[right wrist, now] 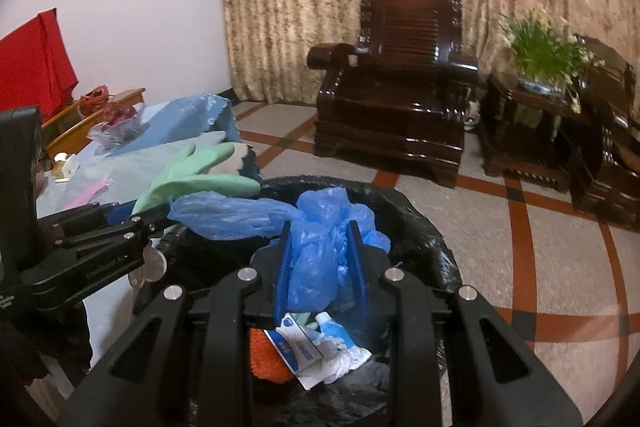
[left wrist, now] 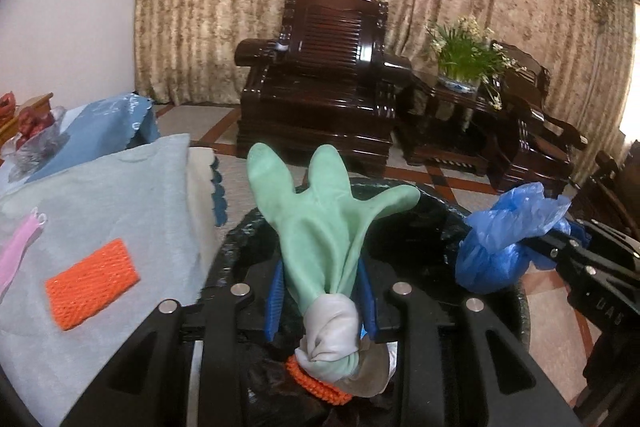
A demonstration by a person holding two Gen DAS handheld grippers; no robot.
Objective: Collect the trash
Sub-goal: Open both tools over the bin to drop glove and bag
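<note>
My left gripper is shut on a green rubber glove with a grey cuff, held over the black-lined trash bin. My right gripper is shut on a crumpled blue plastic bag, also over the bin. The blue bag and the right gripper also show in the left wrist view, and the glove in the right wrist view. Inside the bin lie an orange net, a white and blue wrapper and crumpled paper.
A table with a light blue cloth stands left of the bin, carrying an orange foam net and a pink item. A dark wooden armchair, a side table with a plant and curtains stand behind.
</note>
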